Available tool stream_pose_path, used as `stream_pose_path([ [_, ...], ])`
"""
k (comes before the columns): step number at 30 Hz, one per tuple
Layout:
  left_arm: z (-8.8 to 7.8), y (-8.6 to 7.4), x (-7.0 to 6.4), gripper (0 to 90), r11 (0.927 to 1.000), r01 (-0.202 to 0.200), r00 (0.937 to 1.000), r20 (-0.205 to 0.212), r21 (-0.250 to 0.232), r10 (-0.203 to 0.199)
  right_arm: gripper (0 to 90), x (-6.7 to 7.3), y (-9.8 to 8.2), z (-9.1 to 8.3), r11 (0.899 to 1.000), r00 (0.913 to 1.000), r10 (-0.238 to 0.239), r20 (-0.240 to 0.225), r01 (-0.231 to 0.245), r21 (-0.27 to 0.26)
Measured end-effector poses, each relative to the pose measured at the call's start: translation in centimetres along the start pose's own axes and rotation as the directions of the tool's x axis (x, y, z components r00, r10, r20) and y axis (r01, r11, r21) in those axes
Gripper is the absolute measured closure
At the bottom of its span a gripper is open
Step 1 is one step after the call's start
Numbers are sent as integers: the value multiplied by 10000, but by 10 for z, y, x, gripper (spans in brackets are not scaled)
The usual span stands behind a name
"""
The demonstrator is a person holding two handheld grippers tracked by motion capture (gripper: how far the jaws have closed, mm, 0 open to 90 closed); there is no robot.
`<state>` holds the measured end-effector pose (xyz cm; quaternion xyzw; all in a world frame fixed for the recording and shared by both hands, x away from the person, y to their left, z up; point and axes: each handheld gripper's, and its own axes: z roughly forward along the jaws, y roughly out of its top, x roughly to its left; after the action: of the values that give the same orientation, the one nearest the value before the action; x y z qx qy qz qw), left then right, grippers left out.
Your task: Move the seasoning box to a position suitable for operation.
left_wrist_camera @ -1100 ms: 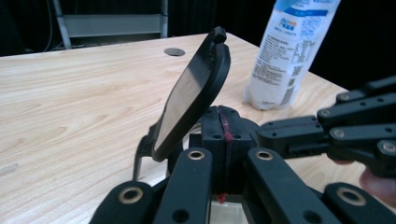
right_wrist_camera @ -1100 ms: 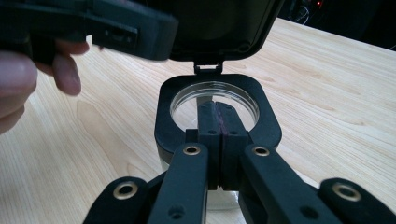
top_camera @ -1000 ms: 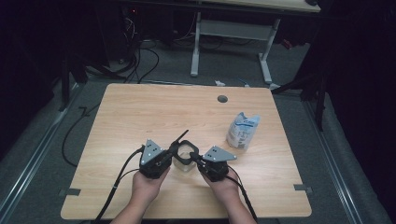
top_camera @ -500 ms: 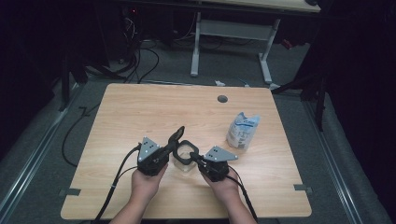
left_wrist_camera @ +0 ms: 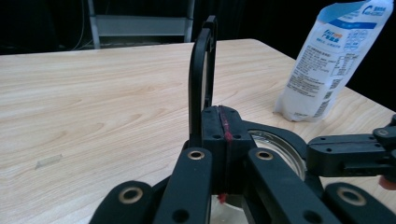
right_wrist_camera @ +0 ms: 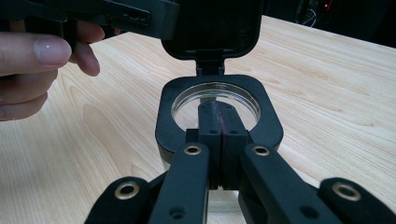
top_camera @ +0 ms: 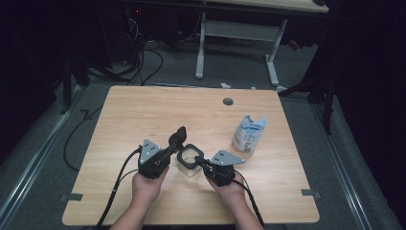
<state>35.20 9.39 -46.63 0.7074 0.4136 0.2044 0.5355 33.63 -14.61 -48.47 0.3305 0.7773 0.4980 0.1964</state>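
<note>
The left hand-held gripper has its jaws closed tight on the hinged lid, which stands upright. The right hand-held gripper has its jaws pressed together over the near rim of the jar, a clear container with a black square collar, resting on the surface between the two. A white pouch stands beyond the right one, apart.

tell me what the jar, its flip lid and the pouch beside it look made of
Jar: clear body, glass or hard plastic; the table shows through and the inner ring gleams. Its collar is matte black, likely moulded plastic.
Flip lid: the same dull black plastic, hinged and standing open.
Pouch: glossy white and blue printed film, probably soft plastic, with creases and highlights.
Table: light wood-grain top, possibly laminate.
</note>
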Motion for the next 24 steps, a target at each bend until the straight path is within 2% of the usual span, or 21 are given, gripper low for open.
stream_pose_path([
  [9, 1, -1, 2, 900, 10000, 22, 10000, -65, 71, -22, 900, -1, 0, 0, 10000, 10000, -16, -17, 16, -24],
  [13, -3, -2, 2, 899, 10000, 35, 10000, 79, 51, -35, 900, 0, 0, 0, 10000, 10000, -8, 10, 8, 20],
  [17, -9, -6, 0, 882, 9998, -189, 9998, 97, 69, 188, 900, 1, 1, -1, 9998, 9999, -148, 53, 148, 99],
  [20, -13, -11, 2, 872, 9993, -316, 9995, 46, 201, 315, 900, 1, 2, -2, 9999, 10000, -62, 72, 61, 141],
  [24, -20, -20, 11, 844, 9960, -683, 9974, -210, 570, 696, 899, 1, 6, -9, 9999, 9999, -4, 171, 6, -162],
])
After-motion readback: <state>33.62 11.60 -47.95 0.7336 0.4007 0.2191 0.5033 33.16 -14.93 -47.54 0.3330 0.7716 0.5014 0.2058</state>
